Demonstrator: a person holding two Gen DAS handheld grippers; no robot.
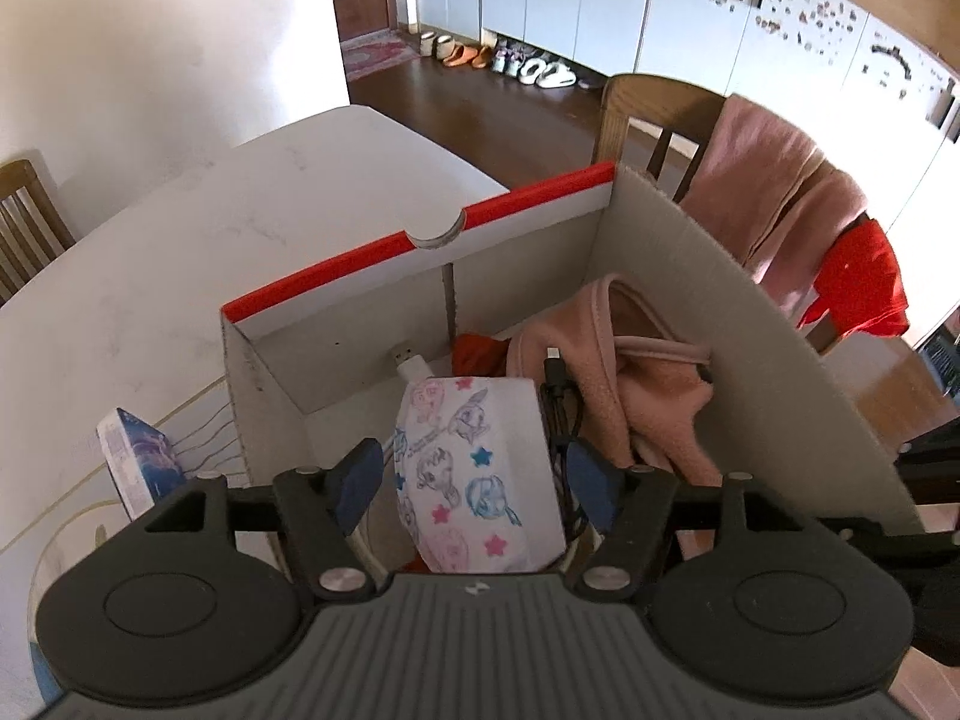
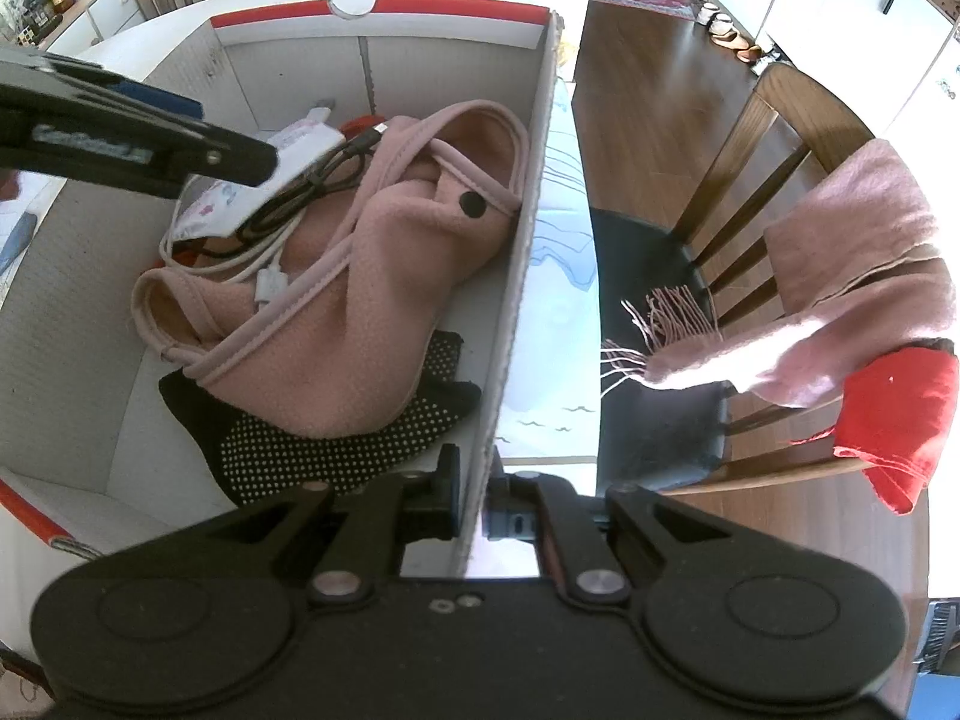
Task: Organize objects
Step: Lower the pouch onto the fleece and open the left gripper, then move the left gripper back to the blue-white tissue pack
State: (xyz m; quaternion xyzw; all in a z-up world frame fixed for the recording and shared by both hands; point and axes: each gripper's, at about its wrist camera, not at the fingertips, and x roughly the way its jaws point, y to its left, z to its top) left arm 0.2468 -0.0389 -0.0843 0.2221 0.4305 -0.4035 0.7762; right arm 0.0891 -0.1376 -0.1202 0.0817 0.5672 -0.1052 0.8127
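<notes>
Cardboard box with a red rim sits on the white counter, and most of the loose things already lie inside it. My left claw hangs over the box with its blue pads spread apart; a white packet printed with cartoon ponies lies between them, and I see a gap on both sides, so nothing is pinched. Just right of the packet runs a black cable, and a white cable plug pokes out beyond it. A pink fleece garment fills the right half of the box, lying over a black sock with white grip dots. My right claw is clamped on the box's side wall, one finger inside and one outside. On the counter left of the box stands a small blue carton. A pink scarf and a red cloth hang over the chair beside the counter.
</notes>
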